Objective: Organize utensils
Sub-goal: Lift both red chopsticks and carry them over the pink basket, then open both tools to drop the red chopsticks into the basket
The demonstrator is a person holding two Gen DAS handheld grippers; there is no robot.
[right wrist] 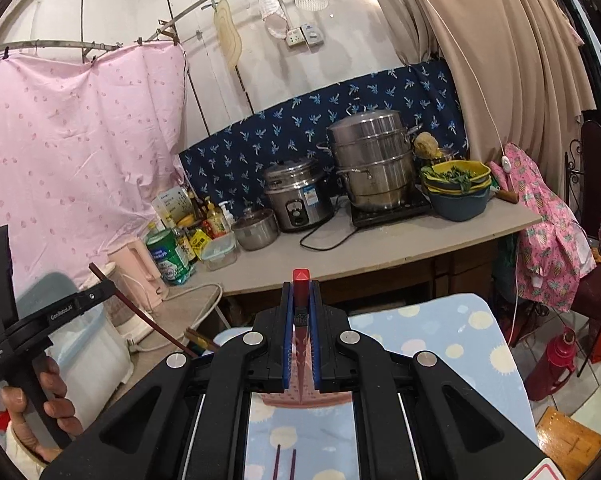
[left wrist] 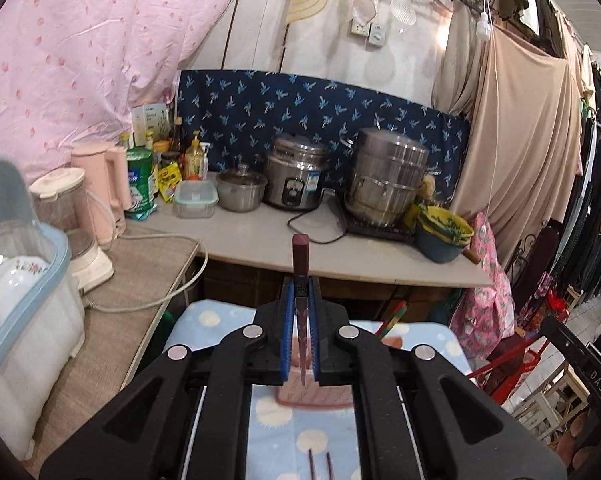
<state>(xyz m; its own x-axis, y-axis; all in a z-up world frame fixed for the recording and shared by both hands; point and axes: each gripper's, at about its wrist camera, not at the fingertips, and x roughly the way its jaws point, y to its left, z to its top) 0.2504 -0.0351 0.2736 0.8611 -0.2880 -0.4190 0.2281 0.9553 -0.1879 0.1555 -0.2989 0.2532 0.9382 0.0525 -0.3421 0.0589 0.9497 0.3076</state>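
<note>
Behind our claws runs a long grey worktop [left wrist: 260, 236] backed by a blue patterned cloth [left wrist: 320, 108], carrying a rice cooker [left wrist: 296, 176], a stacked steel steamer [left wrist: 388, 176] and, at the left end, a pink kettle [left wrist: 108, 176]. Nearer to us lies a table under a blue dotted cloth [right wrist: 452, 332]. Our left claw [left wrist: 301, 320] is pinched tight on a dark maroon chopstick [left wrist: 300, 256] that juts beyond its blue pads toward the far worktop. Our right claw [right wrist: 301, 320] is likewise closed on a red chopstick [right wrist: 301, 284]. Below them a pink holder [right wrist: 306, 398] stands on the dotted cloth, and two more chopsticks [left wrist: 319, 464] lie at the near edge.
</note>
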